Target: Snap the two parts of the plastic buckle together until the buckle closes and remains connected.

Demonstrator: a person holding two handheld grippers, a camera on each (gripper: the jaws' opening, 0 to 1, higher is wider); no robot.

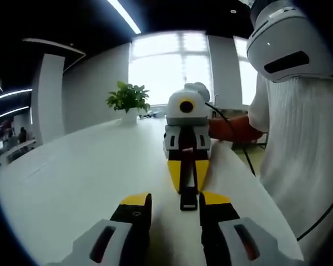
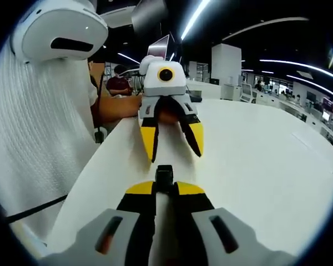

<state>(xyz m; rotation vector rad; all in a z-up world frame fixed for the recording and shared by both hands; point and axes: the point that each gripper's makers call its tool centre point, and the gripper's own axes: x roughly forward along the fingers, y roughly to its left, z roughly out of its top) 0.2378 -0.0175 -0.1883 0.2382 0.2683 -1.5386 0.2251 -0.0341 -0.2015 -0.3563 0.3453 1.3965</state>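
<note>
A small black plastic buckle piece (image 1: 188, 198) sticks out from the yellow tips of my right gripper (image 1: 187, 185), which faces the camera in the left gripper view and is shut on it. My left gripper (image 1: 176, 209) stands open just in front of it, one jaw on either side, with nothing held. In the right gripper view the same buckle piece (image 2: 164, 176) sits pinched in my right gripper (image 2: 165, 189). Beyond it, my left gripper (image 2: 176, 156) hangs open with spread jaws. I cannot tell whether the piece is one buckle half or both joined.
The white table (image 1: 72, 177) runs long and bare under both grippers. A potted plant (image 1: 129, 101) stands at its far end. A person in white fleecy clothing (image 1: 299, 149) stands close at the table's edge, with a black cable (image 1: 236, 138) trailing nearby.
</note>
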